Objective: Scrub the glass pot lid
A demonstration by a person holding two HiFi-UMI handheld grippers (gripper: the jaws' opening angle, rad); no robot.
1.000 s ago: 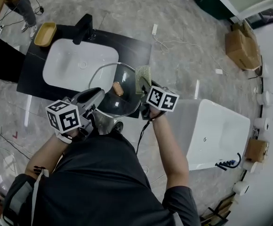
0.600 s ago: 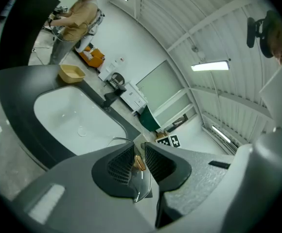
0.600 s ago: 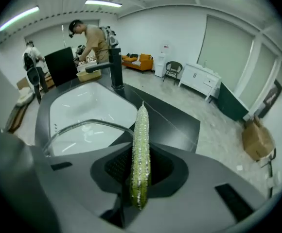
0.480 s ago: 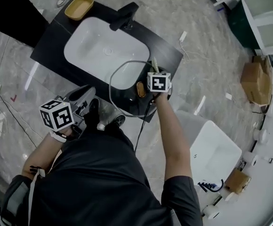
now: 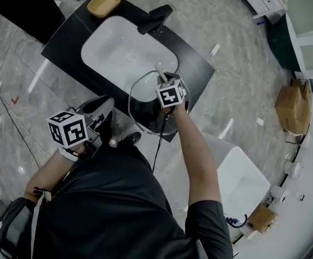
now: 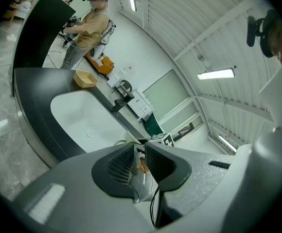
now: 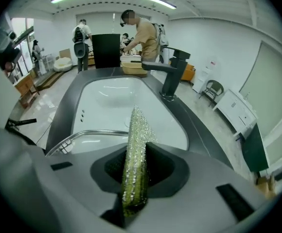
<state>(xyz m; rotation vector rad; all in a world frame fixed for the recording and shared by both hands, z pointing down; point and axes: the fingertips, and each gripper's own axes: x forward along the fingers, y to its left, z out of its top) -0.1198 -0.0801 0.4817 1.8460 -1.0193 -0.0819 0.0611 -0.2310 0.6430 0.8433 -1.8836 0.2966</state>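
Observation:
The glass pot lid (image 5: 144, 114) is held over the front edge of the black counter, partly above the white sink (image 5: 113, 53). My left gripper (image 5: 113, 115) is shut on its near rim; in the left gripper view (image 6: 140, 161) the glass and the lid's brown knob (image 6: 142, 165) show between the jaws. My right gripper (image 5: 162, 81) is over the lid's far side, shut on a green glittery sponge (image 7: 136, 154) standing on edge. The lid's metal rim (image 7: 82, 136) curves just left of the sponge.
A black faucet (image 5: 155, 19) stands at the sink's back edge, and a yellow dish (image 5: 104, 3) sits on the counter's (image 5: 65, 42) far corner. A white tub (image 5: 243, 182) is to my right, with cardboard boxes (image 5: 288, 107) beyond. People (image 7: 141, 30) stand behind the counter.
My right gripper has moved across the lid toward the sink, and the sponge now stands on edge. The knob is now hidden under it in the head view. The left gripper keeps its hold.

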